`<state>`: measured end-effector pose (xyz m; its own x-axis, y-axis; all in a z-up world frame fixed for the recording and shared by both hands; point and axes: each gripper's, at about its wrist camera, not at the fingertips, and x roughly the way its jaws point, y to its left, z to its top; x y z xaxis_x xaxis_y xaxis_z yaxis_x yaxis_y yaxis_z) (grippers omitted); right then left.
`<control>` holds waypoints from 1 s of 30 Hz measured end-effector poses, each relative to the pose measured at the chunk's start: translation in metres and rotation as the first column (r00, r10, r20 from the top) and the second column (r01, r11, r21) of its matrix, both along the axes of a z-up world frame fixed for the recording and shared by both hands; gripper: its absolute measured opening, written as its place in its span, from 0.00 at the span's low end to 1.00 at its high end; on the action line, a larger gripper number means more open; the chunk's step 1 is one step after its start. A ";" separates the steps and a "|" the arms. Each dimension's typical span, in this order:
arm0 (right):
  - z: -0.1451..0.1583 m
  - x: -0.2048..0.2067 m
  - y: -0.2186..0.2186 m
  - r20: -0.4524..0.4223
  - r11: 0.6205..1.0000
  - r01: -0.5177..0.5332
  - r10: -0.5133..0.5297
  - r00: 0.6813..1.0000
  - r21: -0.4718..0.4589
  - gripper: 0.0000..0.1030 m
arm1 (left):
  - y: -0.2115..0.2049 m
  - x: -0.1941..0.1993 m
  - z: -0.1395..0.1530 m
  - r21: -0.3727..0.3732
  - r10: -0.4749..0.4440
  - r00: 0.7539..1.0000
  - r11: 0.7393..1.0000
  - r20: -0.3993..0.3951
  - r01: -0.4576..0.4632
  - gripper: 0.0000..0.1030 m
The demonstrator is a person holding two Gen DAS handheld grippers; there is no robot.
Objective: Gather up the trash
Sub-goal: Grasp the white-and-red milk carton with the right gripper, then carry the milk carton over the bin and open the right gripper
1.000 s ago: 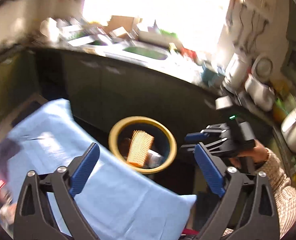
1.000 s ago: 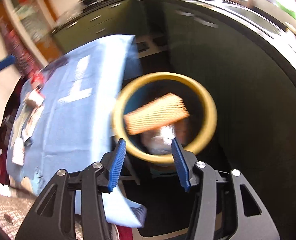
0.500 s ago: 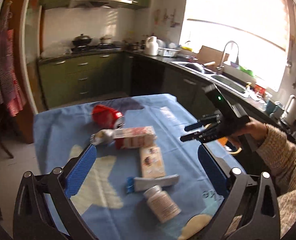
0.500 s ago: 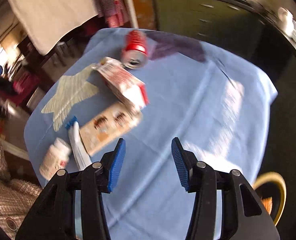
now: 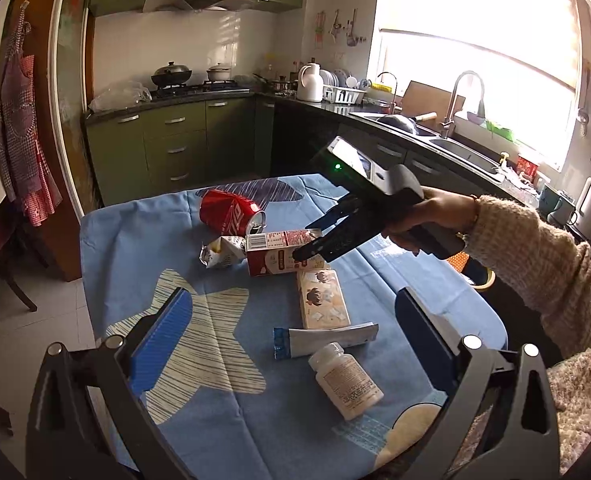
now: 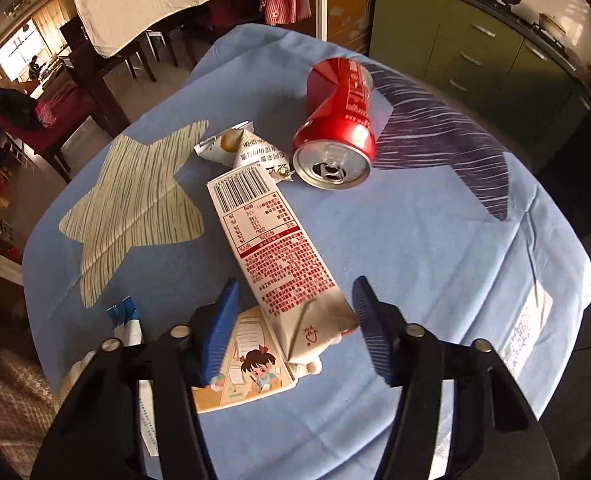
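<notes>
The right hand-held gripper [image 6: 295,328] hangs over the blue star-printed cloth of the desk [image 6: 435,240], tilted steeply down, its blue pads apart and closed on nothing; they have just been opening a little. Directly between and just under those pads lies the gabled end of a flattened white-and-red paper drink carton [image 6: 275,248]. Its long axis runs away from the hand-held gripper and slightly to its left, so the pads straddle the carton's narrow width rather than its length. That crosswise fit looks like what the coming pinch turns on. The carton is creased, lying on its side, printed face up with red text and a barcode at the far end; its near end overlaps a flat pale cardboard box with a cartoon girl [image 6: 247,368].

Beyond the carton's far end sit a crumpled white foil wrapper [image 6: 247,152] and, to its right, a dented red drink can [image 6: 339,120] on its side, its opened top facing the hand-held gripper.

The left hand-held gripper [image 5: 295,344] is well back, pads wide apart and empty, nearer a white pill bottle [image 5: 345,380] and a squeezed tube with a blue end [image 5: 323,340]. The right hand is clearly nearer the carton.
</notes>
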<state>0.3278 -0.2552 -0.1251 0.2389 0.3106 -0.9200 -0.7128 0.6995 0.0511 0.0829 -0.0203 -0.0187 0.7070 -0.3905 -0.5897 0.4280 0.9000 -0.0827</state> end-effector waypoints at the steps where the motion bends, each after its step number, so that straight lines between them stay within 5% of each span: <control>1: -0.002 0.000 0.000 -0.001 1.000 0.002 -0.002 1.000 -0.004 0.47 | 0.000 0.000 -0.001 0.001 -0.002 1.000 1.000 -0.002 0.002 0.94; 5: -0.004 -0.001 0.000 0.001 1.000 0.012 -0.012 1.000 0.014 0.37 | -0.001 -0.001 -0.001 0.002 0.000 1.000 1.000 -0.004 0.000 0.94; 11: 0.019 -0.017 -0.023 0.049 0.996 0.064 -0.067 0.997 0.064 0.35 | -0.001 0.000 -0.003 0.004 0.001 1.000 1.000 -0.008 -0.001 0.94; 19: 0.063 -0.076 -0.127 0.091 0.949 0.268 -0.286 0.954 0.165 0.35 | -0.011 -0.003 -0.003 0.003 -0.027 1.000 1.000 -0.005 0.027 0.94; 24: 0.077 -0.122 -0.242 0.103 0.839 0.513 -0.535 0.839 0.179 0.35 | -0.022 -0.004 -0.004 0.004 -0.059 0.998 0.998 -0.005 0.059 0.94; 30: 0.044 -0.166 -0.368 0.070 0.630 0.770 -0.776 0.626 0.101 0.35 | -0.038 -0.003 -0.007 0.017 -0.090 0.996 0.996 -0.015 0.090 0.94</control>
